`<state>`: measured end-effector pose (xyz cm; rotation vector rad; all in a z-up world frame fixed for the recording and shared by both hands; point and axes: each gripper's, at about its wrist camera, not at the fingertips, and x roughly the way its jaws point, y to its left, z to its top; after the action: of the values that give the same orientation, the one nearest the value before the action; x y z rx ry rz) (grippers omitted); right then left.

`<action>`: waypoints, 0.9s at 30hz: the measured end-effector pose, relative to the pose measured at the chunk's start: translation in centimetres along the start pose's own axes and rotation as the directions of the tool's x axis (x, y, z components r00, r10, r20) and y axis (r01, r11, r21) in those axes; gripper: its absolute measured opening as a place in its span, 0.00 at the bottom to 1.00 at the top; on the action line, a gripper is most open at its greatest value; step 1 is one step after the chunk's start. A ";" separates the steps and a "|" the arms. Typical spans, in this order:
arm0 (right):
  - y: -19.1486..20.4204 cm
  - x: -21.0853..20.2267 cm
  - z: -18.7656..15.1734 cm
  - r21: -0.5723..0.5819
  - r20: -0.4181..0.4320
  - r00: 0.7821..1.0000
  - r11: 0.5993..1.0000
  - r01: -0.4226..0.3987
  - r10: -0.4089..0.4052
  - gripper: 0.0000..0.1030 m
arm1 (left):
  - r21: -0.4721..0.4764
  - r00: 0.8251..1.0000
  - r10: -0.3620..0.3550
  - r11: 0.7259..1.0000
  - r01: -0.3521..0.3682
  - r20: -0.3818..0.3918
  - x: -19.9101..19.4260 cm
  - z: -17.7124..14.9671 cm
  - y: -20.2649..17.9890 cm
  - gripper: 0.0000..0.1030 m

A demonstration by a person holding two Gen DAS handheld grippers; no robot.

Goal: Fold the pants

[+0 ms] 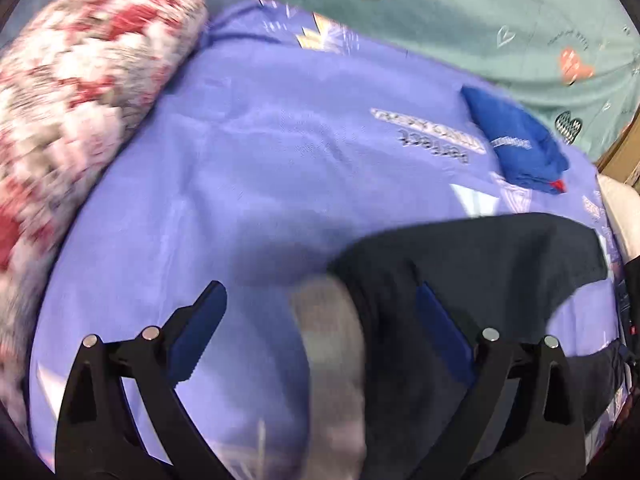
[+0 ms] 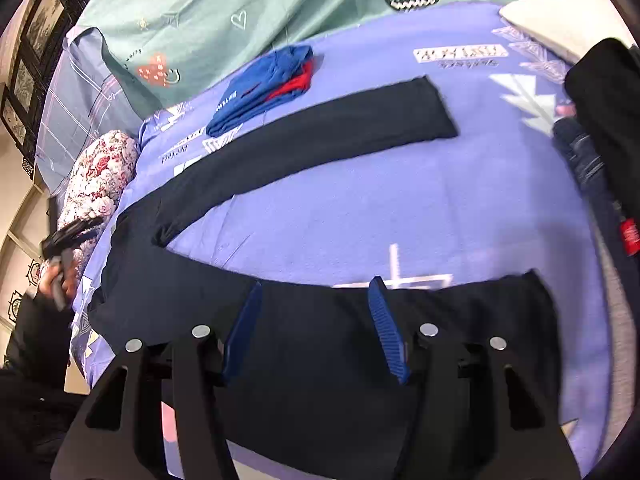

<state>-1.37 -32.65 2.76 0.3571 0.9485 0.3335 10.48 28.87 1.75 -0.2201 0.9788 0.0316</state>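
The dark pants (image 2: 304, 136) lie flat on the bed, spread out in a wide V shape. One leg reaches far across the purple sheet (image 2: 360, 208) and the other leg lies close under the right tongs (image 2: 316, 332). The two legs are still well apart, so I think the folding has only just begun: the legs are not yet laid together, and the pants are not yet folded short. The right tongs are apart over the near leg and do not pinch it. The left tongs (image 1: 320, 328) are wide apart too, with nothing squeezed between them; they hover by the waist end of the pants, where a pale grey part shows. A small blue and red pile of folded clothes (image 2: 264, 88) sits near the far leg. The bed also has a green blanket with hearts (image 2: 224, 12) at the back and a flowery pillow (image 1: 80, 92) at one side. Dark framed pictures (image 2: 36, 52) hang on the wall beside the bed.
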 end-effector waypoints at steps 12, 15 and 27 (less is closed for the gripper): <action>1.3 0.6 1.4 -0.008 -0.012 0.999 1.000 0.029 -0.029 0.55 | 0.133 0.967 -0.155 0.974 0.184 -0.203 5.7 0.9 -2.9 0.25; 2.3 1.8 1.7 -0.029 -0.026 1.000 1.000 0.008 -0.008 0.55 | 0.193 0.974 -0.144 0.965 0.177 -0.172 3.8 0.3 -4.0 0.20; 5.4 4.1 3.5 -0.018 -0.058 0.989 0.991 -0.136 0.135 0.56 | 0.413 0.960 -0.265 0.867 0.278 -0.090 -7.4 -6.2 -12.2 0.15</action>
<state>3.09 -26.59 3.99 0.3948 0.9780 0.4802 2.77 16.22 6.66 0.0447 0.9526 -0.4434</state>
